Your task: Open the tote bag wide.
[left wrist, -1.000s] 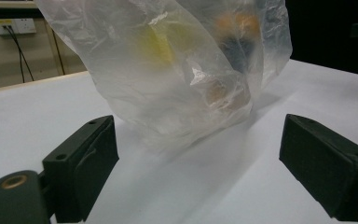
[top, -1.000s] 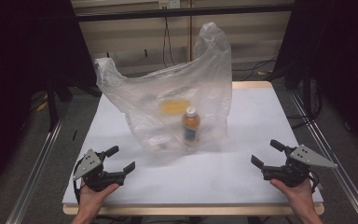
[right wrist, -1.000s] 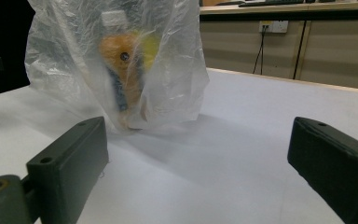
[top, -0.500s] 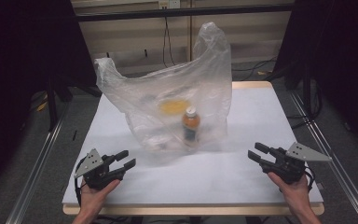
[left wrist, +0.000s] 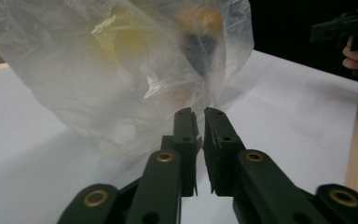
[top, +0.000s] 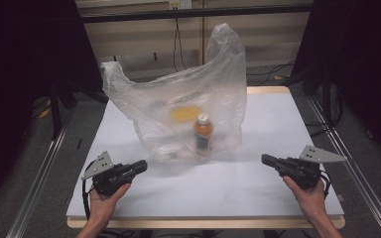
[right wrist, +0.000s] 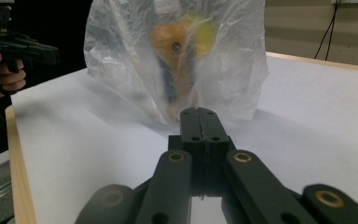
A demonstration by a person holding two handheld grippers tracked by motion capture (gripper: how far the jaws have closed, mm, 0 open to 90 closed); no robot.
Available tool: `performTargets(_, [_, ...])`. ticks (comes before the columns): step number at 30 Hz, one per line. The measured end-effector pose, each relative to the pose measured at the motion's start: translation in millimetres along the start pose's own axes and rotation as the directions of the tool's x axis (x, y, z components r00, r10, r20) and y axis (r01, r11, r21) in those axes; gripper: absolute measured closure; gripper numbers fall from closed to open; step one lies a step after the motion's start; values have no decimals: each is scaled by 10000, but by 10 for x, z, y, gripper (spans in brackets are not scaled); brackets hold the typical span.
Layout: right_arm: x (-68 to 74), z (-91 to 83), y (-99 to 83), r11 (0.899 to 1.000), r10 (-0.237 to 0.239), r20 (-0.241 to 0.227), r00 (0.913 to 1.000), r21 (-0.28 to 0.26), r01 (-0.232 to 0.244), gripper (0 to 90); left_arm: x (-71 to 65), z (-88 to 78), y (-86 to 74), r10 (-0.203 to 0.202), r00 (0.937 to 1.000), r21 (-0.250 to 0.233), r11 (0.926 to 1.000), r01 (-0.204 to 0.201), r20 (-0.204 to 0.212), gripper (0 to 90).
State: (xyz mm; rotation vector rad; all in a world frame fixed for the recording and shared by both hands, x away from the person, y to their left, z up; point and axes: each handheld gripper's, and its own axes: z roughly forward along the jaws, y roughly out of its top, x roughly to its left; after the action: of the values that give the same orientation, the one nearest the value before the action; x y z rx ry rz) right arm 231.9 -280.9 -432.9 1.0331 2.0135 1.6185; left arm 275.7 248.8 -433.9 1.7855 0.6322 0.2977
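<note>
White tabletop (top: pixel 258 188) fills mid-frame; the plastic bag (top: pixel 178 106) stands at centre, bottle (top: pixel 203 134) inside. My left gripper (top: pixel 138 167) and right gripper (top: pixel 268 159) have just closed on nothing. Grabbing the thin film carelessly could topple the bottle.

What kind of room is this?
Probably a lab or test bench: a bare white table edged by metal rails, cables on the back wall, dark curtains, and a plastic bag set out in the middle.
</note>
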Motion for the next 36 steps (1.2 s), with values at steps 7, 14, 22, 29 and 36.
performTargets(7, [37,79,116,10000,14,-309,9995,18,-13,900,3,54,109,6,9998,11,10000,-7,178,900])
performTargets(14, [34,224,264,9999,-113,-567,9983,-21,112,900,59,152,270,3,9979,-138,9999,6,648,900])
performTargets(22, [41,339,463,9997,-123,-753,9971,-230,106,900,47,237,413,-50,9984,-218,9997,63,570,900])
performTargets(29, [17,501,645,9995,-175,-1079,9940,-294,144,900,104,331,595,-25,9971,-577,9983,69,763,900])
performTargets(36, [-1,604,848,9988,-302,-1144,9930,-420,255,900,95,455,727,108,9965,-485,9988,-68,828,900])
